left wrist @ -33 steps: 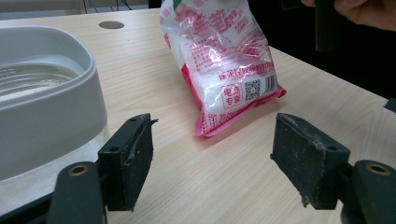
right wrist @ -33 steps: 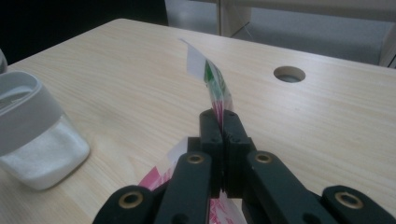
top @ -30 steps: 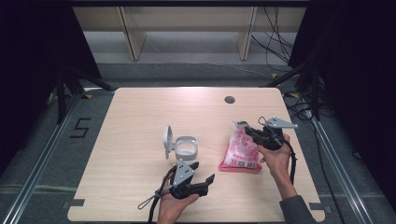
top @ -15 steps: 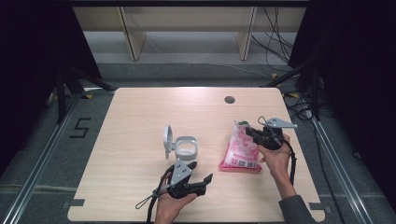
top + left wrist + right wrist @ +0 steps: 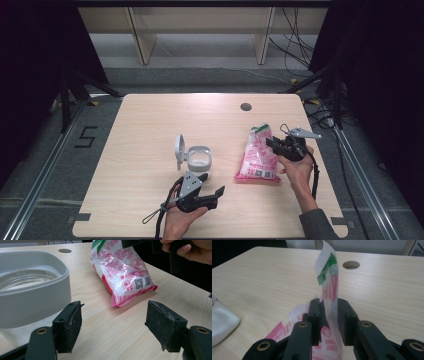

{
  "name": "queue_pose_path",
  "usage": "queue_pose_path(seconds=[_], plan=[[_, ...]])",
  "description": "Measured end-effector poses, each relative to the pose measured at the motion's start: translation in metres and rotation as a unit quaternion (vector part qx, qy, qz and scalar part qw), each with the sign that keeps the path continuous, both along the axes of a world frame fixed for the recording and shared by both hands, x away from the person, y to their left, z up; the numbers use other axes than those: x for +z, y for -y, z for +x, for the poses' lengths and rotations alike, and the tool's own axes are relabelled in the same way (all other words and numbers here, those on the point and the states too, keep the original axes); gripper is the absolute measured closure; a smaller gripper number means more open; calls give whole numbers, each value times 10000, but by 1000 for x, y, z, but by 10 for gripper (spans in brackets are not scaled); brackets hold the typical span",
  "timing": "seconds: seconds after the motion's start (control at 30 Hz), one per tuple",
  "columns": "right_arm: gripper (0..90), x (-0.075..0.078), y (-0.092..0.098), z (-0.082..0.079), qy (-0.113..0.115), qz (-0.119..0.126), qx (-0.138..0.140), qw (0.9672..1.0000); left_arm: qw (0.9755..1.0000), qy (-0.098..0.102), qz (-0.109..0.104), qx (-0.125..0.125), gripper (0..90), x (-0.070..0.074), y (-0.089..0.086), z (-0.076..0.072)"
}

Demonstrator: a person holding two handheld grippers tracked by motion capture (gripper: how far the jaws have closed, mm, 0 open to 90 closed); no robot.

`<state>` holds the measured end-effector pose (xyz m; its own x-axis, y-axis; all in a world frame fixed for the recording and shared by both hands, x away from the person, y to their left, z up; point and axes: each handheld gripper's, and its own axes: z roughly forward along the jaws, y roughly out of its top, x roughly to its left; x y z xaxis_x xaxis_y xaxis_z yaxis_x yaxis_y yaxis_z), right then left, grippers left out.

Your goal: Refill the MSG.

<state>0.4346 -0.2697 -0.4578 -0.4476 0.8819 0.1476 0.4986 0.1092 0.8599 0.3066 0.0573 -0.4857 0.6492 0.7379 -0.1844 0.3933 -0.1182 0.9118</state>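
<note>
A pink and white snack bag lies on the table with its green-printed top edge standing up. My right gripper sits at that top edge. Its jaws have just been opening, and the bag's film now stands loose between the pads. A grey container with its lid flipped up stands left of the bag. My left gripper rests just in front of it, jaws wide open with nothing between them; the container and the bag lie ahead of it.
A round cable hole sits in the tabletop near the far edge. Cables trail from both grippers toward the near edge. A shelf unit stands beyond the table, with dark curtains on both sides.
</note>
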Motion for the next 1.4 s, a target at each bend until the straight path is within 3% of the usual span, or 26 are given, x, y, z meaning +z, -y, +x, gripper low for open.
queue_pose_path(seconds=[0.1, 0.3, 0.33, 0.4, 0.43, 0.47, 0.53, 0.57, 0.7, 0.77, 0.8, 0.9, 0.93, 0.97, 1.03, 1.07, 1.13, 1.17, 1.2, 1.23, 1.33, 1.37, 1.4], plan=[[692, -2, 1, -3, -142, -118, -14, 9998, 10000, -8, -15, -7, 283, 0, -2, 0], [593, -5, 8, -4, -41, 17, -87, 10000, 9999, 60, -58, 85, 283, 4, -9, -2], [568, -2, 6, -8, -254, 142, -283, 9992, 9999, 70, -65, 126, 283, 5, -11, -2], [556, 0, 8, -11, -215, 216, -353, 9989, 9999, 79, -59, 132, 284, 7, -14, -2], [542, 1, 12, -9, 9, 106, -268, 9996, 9998, 87, -104, 159, 283, 7, -15, -2], [529, 2, 13, -11, 0, 88, -328, 9994, 9998, 74, -18, 194, 283, 8, -17, -2], [527, 5, 13, -16, -58, 243, -391, 9989, 9997, 119, -79, 201, 283, 8, -18, -2], [524, 5, 15, -15, 60, 170, -330, 9993, 9997, 93, -21, 236, 284, 9, -19, -2], [516, 4, 18, -20, 28, 235, -277, 9993, 9997, 93, 20, 240, 285, 10, -21, -2], [509, 4, 20, -21, 18, 143, -350, 9993, 9997, 111, 33, 217, 286, 10, -22, -2], [508, 5, 19, -25, -100, 274, -445, 9986, 9996, 93, 79, 245, 286, 11, -23, -3], [498, 4, 21, -27, 91, 275, -308, 9991, 9996, 124, 60, 251, 286, 12, -27, -3], [497, 5, 20, -29, 81, 294, -323, 9990, 9995, 139, 51, 265, 286, 12, -28, -2], [493, 7, 18, -34, -135, 462, -376, 9981, 9994, 160, 63, 290, 286, 13, -30, -3], [485, 6, 19, -33, 73, 339, -261, 9991, 9995, 204, 67, 252, 289, 13, -32, -3], [482, 8, 18, -37, -59, 377, -284, 9989, 9994, 163, 50, 305, 293, 13, -34, -3], [469, 6, 18, -37, 51, 283, -158, 9995, 9992, 167, 107, 351, 293, 14, -37, -4], [466, 6, 17, -39, -3, 241, -144, 9996, 9991, 180, 74, 365, 292, 14, -38, -4], [460, 6, 14, -41, -15, 352, -171, 9992, 9990, 166, 145, 388, 293, 14, -41, -4], [453, 4, 14, -40, 122, 319, -29, 9994, 9989, 159, 157, 401, 293, 15, -43, -4], [441, 4, 9, -45, 26, 219, 141, 9997, 9988, 171, 52, 456, 299, 16, -46, -3], [440, 4, 5, -48, -81, 248, 107, 9996, 9986, 171, 146, 472, 304, 17, -48, -3], [438, 3, 7, -47, 21, 160, 261, 9995, 9988, 198, 89, 442, 307, 17, -49, -3]])
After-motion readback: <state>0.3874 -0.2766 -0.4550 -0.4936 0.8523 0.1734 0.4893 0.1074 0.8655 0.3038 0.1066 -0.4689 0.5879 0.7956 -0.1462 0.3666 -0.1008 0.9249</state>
